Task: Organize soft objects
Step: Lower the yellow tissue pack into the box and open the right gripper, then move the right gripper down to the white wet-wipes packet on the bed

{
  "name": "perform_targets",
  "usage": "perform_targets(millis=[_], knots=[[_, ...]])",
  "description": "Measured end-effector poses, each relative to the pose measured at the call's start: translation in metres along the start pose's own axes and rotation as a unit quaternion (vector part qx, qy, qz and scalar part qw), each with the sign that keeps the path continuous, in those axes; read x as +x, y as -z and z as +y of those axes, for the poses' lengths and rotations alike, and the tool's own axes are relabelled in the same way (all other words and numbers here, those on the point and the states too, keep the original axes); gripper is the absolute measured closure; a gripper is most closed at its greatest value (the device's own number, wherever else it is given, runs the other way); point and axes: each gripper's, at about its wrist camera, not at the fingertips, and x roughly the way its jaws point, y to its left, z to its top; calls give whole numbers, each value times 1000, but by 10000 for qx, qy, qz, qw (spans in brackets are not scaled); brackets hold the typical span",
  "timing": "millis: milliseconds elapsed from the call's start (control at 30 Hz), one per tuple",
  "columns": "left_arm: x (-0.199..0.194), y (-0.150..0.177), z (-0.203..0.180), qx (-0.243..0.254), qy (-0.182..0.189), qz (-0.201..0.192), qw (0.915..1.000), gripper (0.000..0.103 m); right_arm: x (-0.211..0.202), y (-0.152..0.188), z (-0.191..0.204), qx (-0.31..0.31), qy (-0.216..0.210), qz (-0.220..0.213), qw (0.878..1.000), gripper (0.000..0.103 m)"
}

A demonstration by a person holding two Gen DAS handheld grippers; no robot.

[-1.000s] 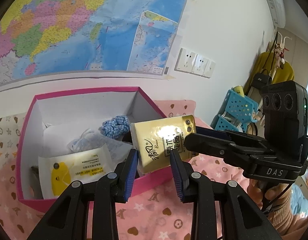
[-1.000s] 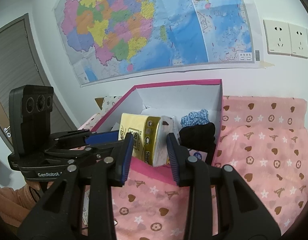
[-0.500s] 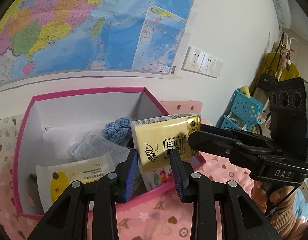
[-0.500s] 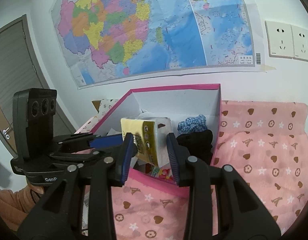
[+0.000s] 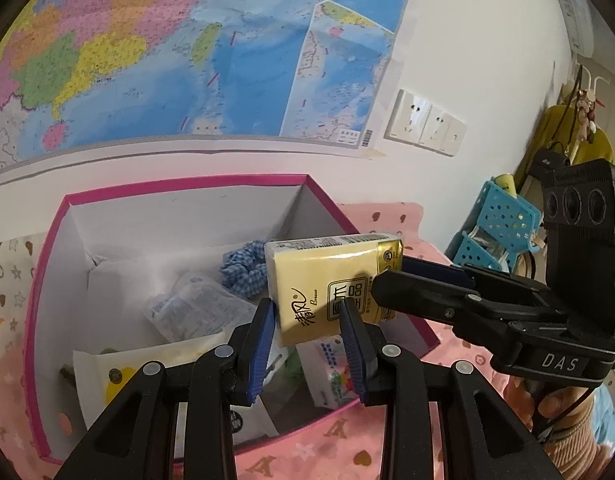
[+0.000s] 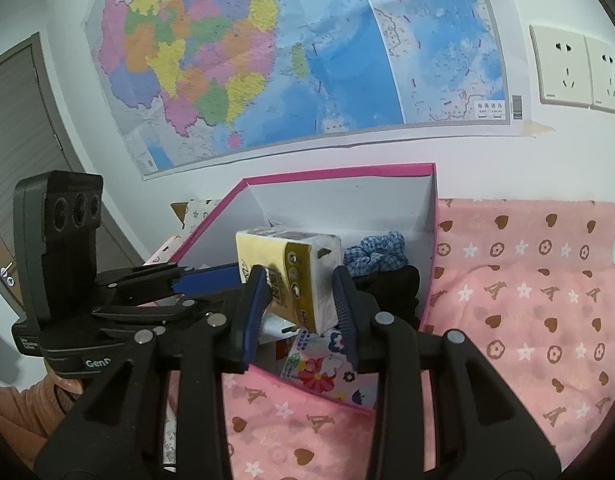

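Note:
A yellow tissue pack point(image 5: 331, 280) is held above the open pink box point(image 5: 187, 184). My left gripper point(image 5: 309, 328) and my right gripper point(image 6: 299, 300) are both shut on the pack point(image 6: 287, 272), each from its own side. The right gripper shows from the side in the left wrist view point(image 5: 391, 288), the left one in the right wrist view point(image 6: 205, 276). In the box lie a blue checked scrunchie point(image 5: 243, 268), a clear plastic packet point(image 5: 195, 308), a white and yellow wipes pack point(image 5: 147, 364) and a cartoon-printed tissue pack point(image 6: 319, 364).
The box stands on a pink patterned cloth point(image 6: 527, 300) against a white wall with a map point(image 6: 267, 52) and sockets point(image 6: 563, 68). A black soft item point(image 6: 391, 284) lies in the box. A blue perforated basket point(image 5: 495, 220) stands at the right.
Both grippers have lifted the tissue pack up and forward over the box. More of the box's inside now shows beneath it.

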Motion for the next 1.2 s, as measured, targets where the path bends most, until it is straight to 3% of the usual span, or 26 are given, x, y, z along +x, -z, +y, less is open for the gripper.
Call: perform_targets(millis=[500, 600, 967, 1200], knots=[[30, -8, 10, -149, -411, 245, 9987, 70, 35, -3, -14, 182, 357, 205, 9990, 66], [29, -6, 14, -178, -527, 240, 9982, 65, 37, -2, -15, 201, 462, 211, 9985, 66], [-41, 22, 21, 29, -527, -239, 9983, 57, 7, 16, -3, 57, 375, 129, 9992, 65], [-94, 64, 31, 145, -556, -336, 9978, 52, -30, 42, 32, -308, -295, 168, 9989, 61]])
